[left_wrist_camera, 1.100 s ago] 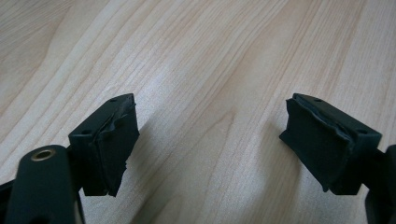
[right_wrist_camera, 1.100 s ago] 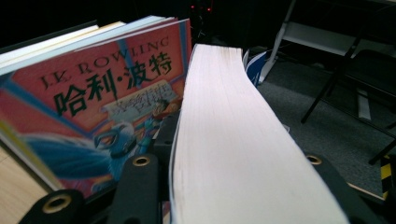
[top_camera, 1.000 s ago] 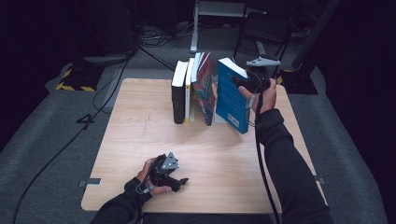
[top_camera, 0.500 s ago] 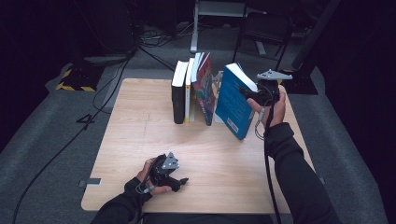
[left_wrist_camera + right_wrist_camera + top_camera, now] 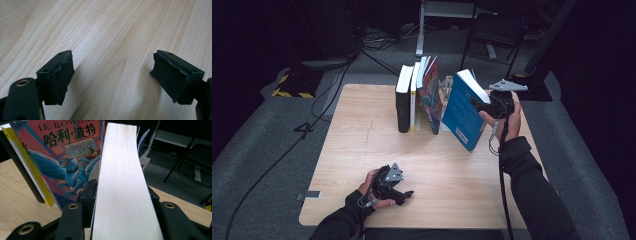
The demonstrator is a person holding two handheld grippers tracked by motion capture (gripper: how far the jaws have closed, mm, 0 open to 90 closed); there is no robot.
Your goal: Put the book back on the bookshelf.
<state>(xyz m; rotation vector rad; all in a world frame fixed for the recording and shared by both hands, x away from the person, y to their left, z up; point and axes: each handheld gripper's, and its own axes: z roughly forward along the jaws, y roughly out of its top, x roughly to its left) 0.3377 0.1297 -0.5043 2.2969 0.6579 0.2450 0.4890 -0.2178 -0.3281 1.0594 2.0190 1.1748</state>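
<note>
At table's right rear, blue book (image 5: 463, 113) pulled clear of the row.

High view: right gripper (image 5: 482, 105) pinches the book's page edge, tilted off the other books (image 5: 418, 97) so it comes free; left gripper (image 5: 404, 194) rests idle near the table (image 5: 352, 150) front. Left gripper view: jaws spread over bare wood. Right gripper view: jaws have just eased slightly wider, book's pages (image 5: 122, 185) clamped between them.

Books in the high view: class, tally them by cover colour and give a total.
Black book: 1
Yellow book: 1
Red picture book: 1
Blue book: 1
Total: 4
</note>
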